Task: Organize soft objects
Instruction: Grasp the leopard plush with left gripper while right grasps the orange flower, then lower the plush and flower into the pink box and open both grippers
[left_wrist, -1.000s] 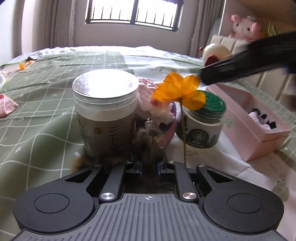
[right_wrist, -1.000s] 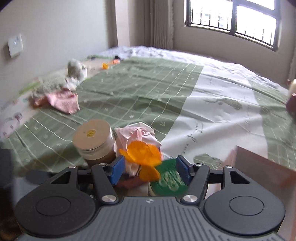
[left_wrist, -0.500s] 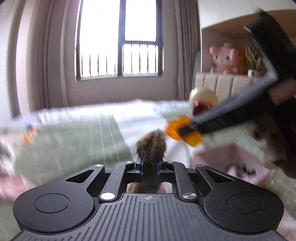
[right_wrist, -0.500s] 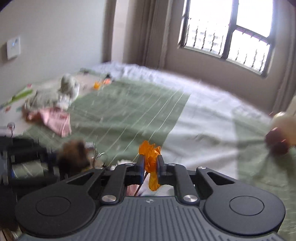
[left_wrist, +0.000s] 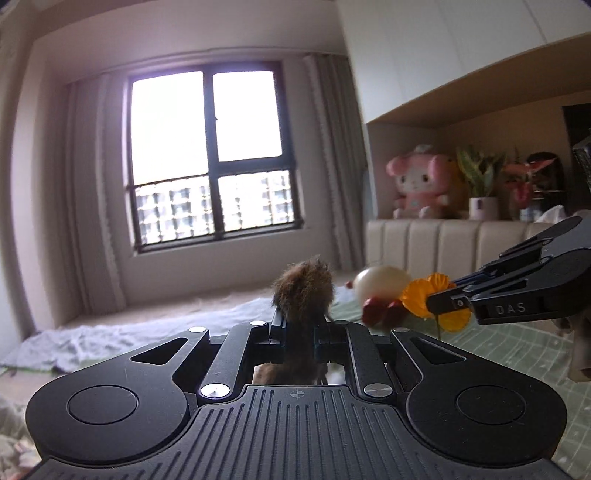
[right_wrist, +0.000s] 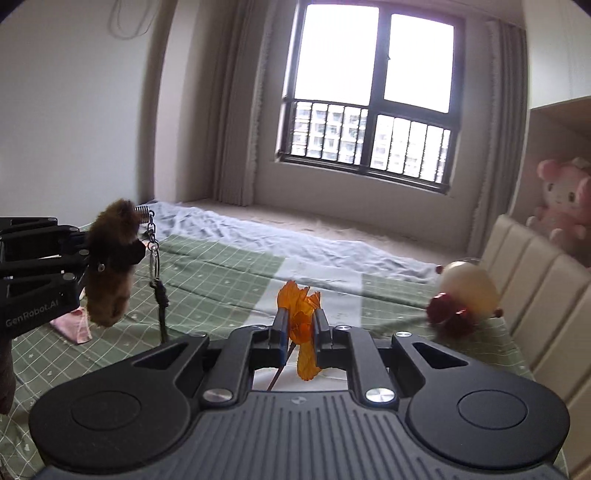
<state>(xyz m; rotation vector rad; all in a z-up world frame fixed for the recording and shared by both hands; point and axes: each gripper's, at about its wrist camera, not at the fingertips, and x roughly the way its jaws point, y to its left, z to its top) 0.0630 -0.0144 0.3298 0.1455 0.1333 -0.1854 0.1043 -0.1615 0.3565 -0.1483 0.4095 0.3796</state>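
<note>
Both grippers are being held up over the bed (right_wrist: 229, 273), each carrying one soft thing. The left gripper (left_wrist: 298, 332) is clamping a brown furry keychain (left_wrist: 303, 291), its body hanging lengthwise below the jaws. To its right, the right gripper (right_wrist: 299, 328) is pinching an orange fabric flower (right_wrist: 300, 314) by the bloom, stem trailing down. No container is showing, so neither hand looks nearer to one

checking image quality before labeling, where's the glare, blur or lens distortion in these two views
Left wrist view: the barred window is blown out white, walls bow from fisheye distortion, and the cream round plush with red feet is blurred. Right wrist view: the window also glares, while the translucent orange fabric flower stays sharp.
</note>
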